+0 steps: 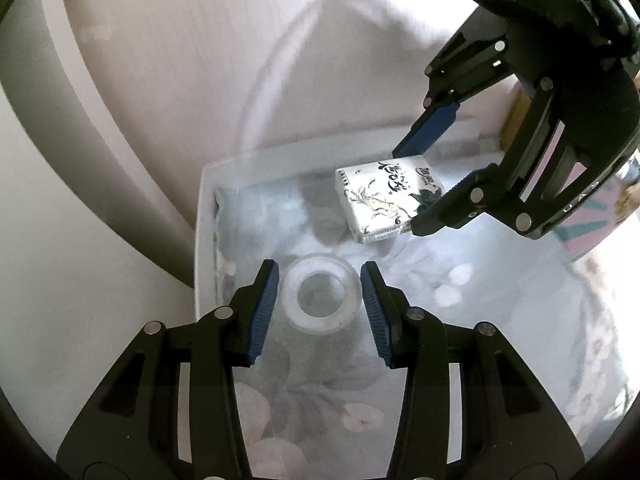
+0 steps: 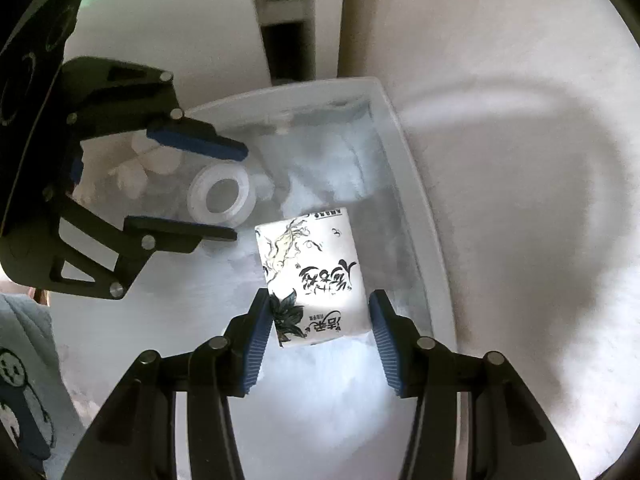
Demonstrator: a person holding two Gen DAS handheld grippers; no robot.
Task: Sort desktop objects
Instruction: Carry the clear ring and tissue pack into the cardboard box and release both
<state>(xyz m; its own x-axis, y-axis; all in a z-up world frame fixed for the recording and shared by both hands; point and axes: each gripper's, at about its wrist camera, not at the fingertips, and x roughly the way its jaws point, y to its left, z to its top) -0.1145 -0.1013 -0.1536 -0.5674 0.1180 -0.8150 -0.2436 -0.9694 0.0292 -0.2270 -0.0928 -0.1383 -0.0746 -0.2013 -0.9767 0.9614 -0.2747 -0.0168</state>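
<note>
The clear plastic bin (image 1: 206, 216) sits on a pale surface (image 1: 168, 92), and everything else is placed against it. Inside the bin, near its left wall in the left wrist view, lies a roll of clear tape (image 1: 318, 294), flat with its hole facing up. The left hand-held gripper (image 1: 319, 304) hangs over the bin with the roll between its blue pads (image 1: 264, 312). A thin gap shows on each side of the roll, so the jaws stand partly apart and do not press on it. In the right wrist view the same roll (image 2: 222, 196) lies between the two fingers of that gripper (image 2: 236, 192), apart from both.

Toward the bin's far wall, a white tissue pack (image 1: 384, 200) printed with black brush lettering and a dark leaf design rests tilted on the bin floor. The right hand-held gripper (image 2: 316, 330) points steeply down over it, its jaws at a middling width with the near end of the pack (image 2: 316, 280) between them. Its left pad (image 2: 260, 340) lies at the pack's edge, while a gap shows between the pack and the right pad, so the grip is not closed on it.

At the lower left edge of the right wrist view, outside the bin, a grey sleeve (image 2: 24, 360) with a printed pattern shows.
</note>
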